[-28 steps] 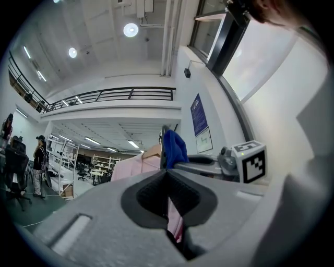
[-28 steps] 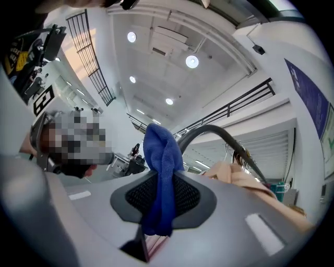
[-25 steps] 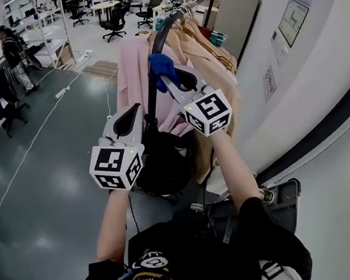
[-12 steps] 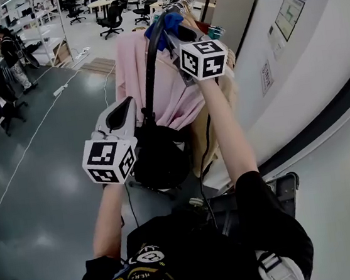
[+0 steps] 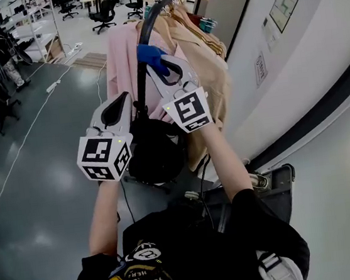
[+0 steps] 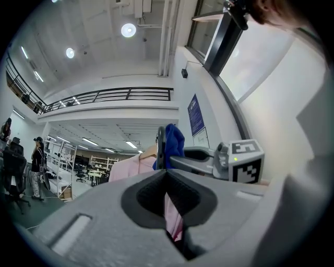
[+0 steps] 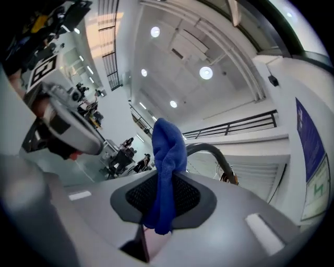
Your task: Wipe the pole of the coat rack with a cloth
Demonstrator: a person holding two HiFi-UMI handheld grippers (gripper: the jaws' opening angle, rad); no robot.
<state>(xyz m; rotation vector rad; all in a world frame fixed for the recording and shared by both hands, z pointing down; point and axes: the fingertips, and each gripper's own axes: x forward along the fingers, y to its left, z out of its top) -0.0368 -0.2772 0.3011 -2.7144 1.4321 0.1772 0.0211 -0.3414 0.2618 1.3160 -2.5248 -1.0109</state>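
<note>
Right gripper (image 5: 157, 63), fingers pinching blue cloth (image 5: 150, 52), back down coat-rack pole (image 5: 139, 87) from top bend; wiping strokes under way. Left gripper (image 5: 124, 99) fingers pressed together, empty, beside pole.

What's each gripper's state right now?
Left gripper: closed, nothing between its jaws.
Right gripper: closed on the blue cloth.

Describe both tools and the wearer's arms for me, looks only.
The left tool and right tool match. Both are light grey moulded shells with black ribbed pads lining the jaws. Each carries a white marker cube printed with black square patterns. No cables show. The arms are bare below a black short-sleeved T-shirt with printed graphics.
</note>
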